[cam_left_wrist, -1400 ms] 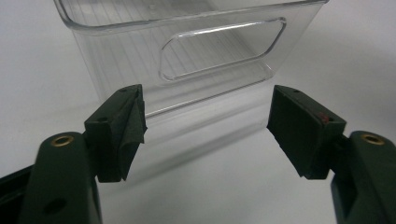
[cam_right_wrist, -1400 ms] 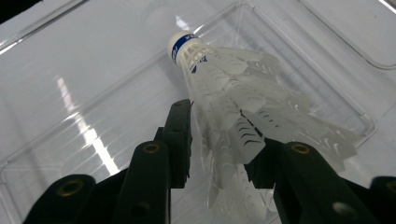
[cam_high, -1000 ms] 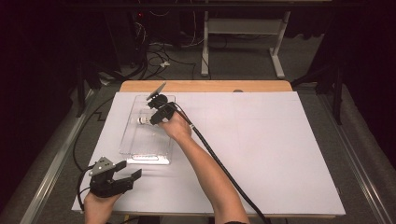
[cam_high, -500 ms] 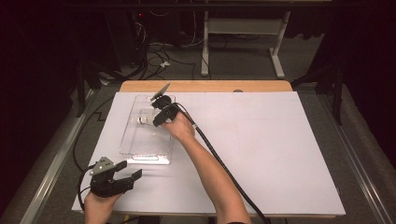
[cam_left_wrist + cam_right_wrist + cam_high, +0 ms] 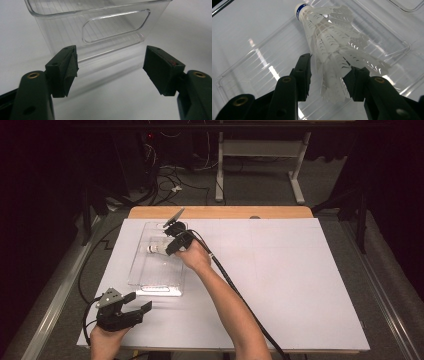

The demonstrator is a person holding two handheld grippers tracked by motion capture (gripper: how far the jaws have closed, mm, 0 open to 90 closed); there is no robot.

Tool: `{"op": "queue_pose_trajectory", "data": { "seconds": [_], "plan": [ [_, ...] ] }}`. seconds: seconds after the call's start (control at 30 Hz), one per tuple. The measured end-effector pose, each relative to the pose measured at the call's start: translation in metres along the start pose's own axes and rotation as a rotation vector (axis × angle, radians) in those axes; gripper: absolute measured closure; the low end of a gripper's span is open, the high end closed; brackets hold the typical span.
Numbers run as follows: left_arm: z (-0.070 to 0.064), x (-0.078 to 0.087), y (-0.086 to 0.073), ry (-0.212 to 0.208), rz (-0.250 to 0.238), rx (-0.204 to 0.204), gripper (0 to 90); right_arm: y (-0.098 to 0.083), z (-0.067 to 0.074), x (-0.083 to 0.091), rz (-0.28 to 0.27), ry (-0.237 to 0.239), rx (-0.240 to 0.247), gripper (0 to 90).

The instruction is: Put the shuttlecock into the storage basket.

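Right claw (image 5: 328, 82) clamped on shuttlecock (image 5: 329, 42) skirt, cork pointing away over clear bin (image 5: 249, 75); left claw (image 5: 110, 67) apart, idle.

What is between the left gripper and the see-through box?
Just bare white table. In the left gripper view, the open left gripper faces the clear box with nothing lying between.

No legible text, label, brand, number or sign is found. A blue band is noted on the shuttlecock (image 5: 332, 47) cork; any print there cannot be read.
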State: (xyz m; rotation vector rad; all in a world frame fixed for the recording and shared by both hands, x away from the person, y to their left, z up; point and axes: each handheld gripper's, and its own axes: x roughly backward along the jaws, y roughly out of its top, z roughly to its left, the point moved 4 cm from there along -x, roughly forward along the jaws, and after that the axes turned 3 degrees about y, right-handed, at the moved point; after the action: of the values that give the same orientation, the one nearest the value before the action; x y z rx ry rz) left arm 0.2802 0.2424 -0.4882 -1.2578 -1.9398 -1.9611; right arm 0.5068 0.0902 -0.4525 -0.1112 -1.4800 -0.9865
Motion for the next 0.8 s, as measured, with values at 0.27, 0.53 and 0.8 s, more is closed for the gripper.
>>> {"op": "queue_pose_trajectory", "data": {
  "seconds": [0.27,0.53,0.8],
  "plan": [
    [0.0,-0.001,0.0,-0.001,0.003,-0.005,28.8,-0.006,-0.001,0.012,-0.012,0.004,-0.007,61.0],
    [0.0,-0.002,0.001,0.001,0.005,-0.004,28.9,-0.009,0.001,0.028,-0.041,0.003,0.005,63.5],
    [0.001,-0.002,0.0,0.0,0.01,-0.003,28.8,-0.012,-0.003,0.041,-0.081,-0.008,0.018,68.9]
  ]
}}
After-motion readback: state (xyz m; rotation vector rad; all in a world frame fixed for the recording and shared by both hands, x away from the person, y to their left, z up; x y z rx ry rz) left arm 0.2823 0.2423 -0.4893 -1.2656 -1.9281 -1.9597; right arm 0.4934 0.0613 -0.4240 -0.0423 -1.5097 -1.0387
